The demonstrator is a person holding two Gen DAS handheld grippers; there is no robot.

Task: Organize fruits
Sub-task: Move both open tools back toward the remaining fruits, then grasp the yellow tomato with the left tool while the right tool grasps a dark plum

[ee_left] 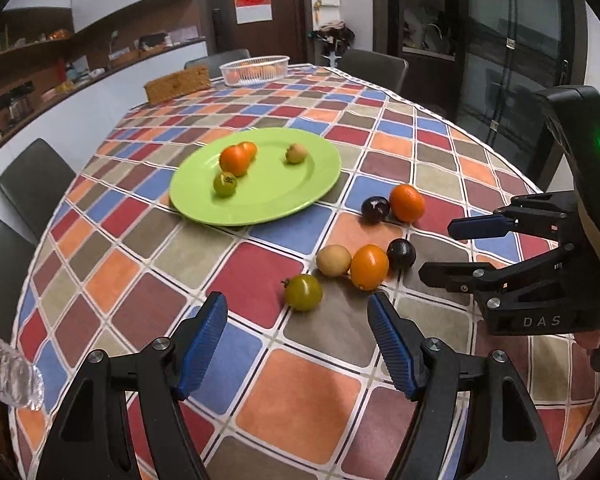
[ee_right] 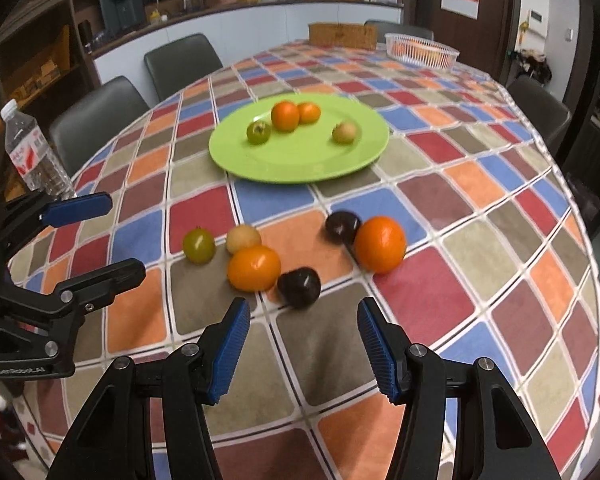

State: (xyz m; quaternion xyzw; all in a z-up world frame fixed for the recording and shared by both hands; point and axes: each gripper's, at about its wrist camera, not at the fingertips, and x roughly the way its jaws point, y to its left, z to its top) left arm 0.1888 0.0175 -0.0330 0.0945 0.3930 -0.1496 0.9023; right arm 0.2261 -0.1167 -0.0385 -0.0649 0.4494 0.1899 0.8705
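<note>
Left gripper (ee_left: pixel 298 354) of black plastic with ribbed blue pads: jaws apart, nothing between them, hovering over the checkered multicoloured tablecloth (ee_left: pixel 300 392) just short of a small green tomato (ee_left: pixel 303 292). Right gripper (ee_right: pixel 304 346), same build: jaws apart and empty, just short of a dark purple plum (ee_right: pixel 299 287).

Loose on the cloth beyond: an oval orange citrus fruit (ee_left: pixel 369 267) touching a tan round fruit (ee_left: pixel 333 261), a second dark plum (ee_left: pixel 375 210) against a round orange (ee_left: pixel 407 203).

Farther out, a round lime-green plate (ee_left: pixel 284 204) carrying two oranges (ee_left: pixel 234 160), one green tomato (ee_left: pixel 225 184) and one tan fruit (ee_left: pixel 296 153).

At the far table edge, a white slatted plastic basket (ee_left: pixel 256 70) beside a woven brown box (ee_left: pixel 177 85). At the left side, a clear plastic water bottle (ee_right: pixel 32 150).
</note>
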